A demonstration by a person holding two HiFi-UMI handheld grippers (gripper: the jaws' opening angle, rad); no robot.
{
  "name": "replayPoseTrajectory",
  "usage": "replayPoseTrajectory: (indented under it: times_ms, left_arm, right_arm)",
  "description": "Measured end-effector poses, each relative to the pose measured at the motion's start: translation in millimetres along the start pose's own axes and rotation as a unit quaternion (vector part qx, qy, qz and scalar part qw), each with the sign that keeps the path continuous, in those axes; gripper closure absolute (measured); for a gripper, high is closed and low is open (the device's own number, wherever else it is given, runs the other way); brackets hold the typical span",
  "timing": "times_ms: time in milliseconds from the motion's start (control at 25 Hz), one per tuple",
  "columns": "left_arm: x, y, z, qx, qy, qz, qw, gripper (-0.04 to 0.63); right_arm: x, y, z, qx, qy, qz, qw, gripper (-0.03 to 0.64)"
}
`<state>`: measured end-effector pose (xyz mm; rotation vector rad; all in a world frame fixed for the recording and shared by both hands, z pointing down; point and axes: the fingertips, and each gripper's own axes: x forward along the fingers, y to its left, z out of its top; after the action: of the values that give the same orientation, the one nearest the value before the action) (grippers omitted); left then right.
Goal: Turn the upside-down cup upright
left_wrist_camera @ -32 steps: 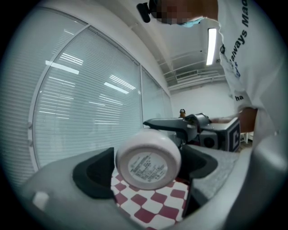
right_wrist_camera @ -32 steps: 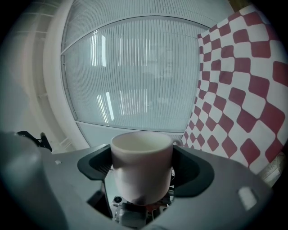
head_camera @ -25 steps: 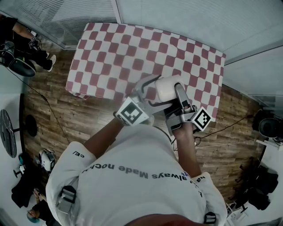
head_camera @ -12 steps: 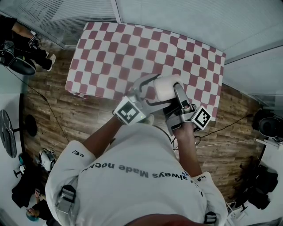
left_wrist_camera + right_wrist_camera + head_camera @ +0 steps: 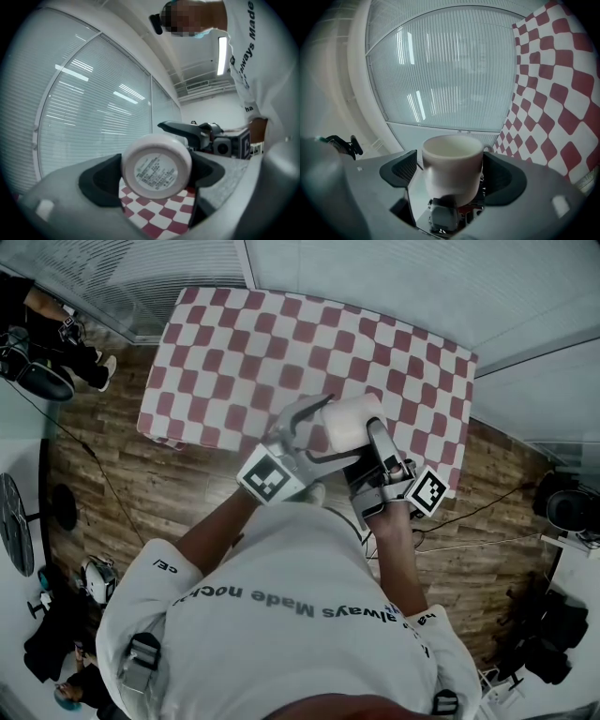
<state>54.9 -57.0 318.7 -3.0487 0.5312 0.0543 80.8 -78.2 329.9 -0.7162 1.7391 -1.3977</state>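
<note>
Your left tongs (image 5: 157, 172) and right tongs (image 5: 453, 171) are both clamped on the white cup (image 5: 352, 423), above the checkered surface (image 5: 281, 343) near its right edge.

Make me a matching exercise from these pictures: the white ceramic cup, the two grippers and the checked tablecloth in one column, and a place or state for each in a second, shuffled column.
1. white ceramic cup
2. left gripper
3. right gripper
4. red-and-white checked tablecloth

A. its camera sees the cup's open mouth
B. covers the table below
C. lifted, between both pairs of jaws
D. clamps the cup, camera facing its labelled base

Pairs: 1-C, 2-D, 3-A, 4-B
</note>
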Motion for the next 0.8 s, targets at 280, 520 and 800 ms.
replayPoseTrajectory:
  times_ms: [280, 520, 800]
  left_arm:
    - [-4.7, 12.4, 3.7, -0.010, -0.004, 0.016, 0.9998, 0.155]
    - [-7.3, 15.8, 5.1, -0.007, -0.007, 0.021, 0.9997, 0.155]
    - [-10.6, 10.9, 4.7, -0.012, -0.002, 0.021, 0.9997, 0.155]
  right_arm:
    - [-6.7, 1.0, 4.8, -0.036, 0.002, -0.011, 0.999, 0.190]
    - [-14.6, 9.9, 5.7, -0.141, 0.018, -0.032, 0.989, 0.219]
    - [-26.2, 31.3, 3.5, -0.278, 0.054, -0.037, 0.958, 0.221]
